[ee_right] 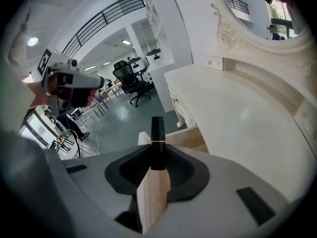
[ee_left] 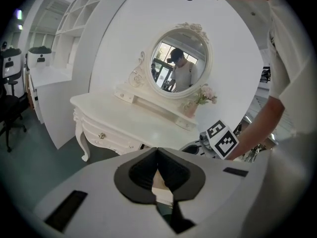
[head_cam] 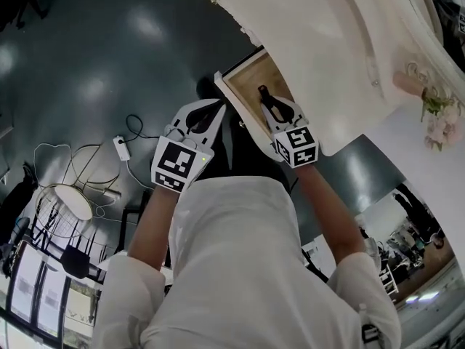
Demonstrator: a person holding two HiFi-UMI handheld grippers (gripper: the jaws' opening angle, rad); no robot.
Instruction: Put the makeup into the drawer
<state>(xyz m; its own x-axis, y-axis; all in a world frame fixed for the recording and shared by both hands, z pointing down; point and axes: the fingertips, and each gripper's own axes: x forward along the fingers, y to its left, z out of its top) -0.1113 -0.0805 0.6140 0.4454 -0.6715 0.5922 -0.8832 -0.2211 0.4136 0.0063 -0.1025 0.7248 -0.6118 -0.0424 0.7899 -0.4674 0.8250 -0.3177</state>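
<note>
With the right gripper pinching the black lipstick by its base just above the open drawer, we should lower it well behind the front panel before releasing, holding the closed, empty left gripper aside.

Lipstick tube, between the jaws: glossy black plastic with a thin gold metallic band.
Right gripper: matt pale plastic shell, matt black pads.
Drawer, just below the jaws: bare matt brown wood inside, white painted rim.
Tabletop, ahead and to the right of the jaws: smooth cream paint with a soft sheen.
Floor, beneath both tools: dark, glossy, reflecting the lamps.
</note>
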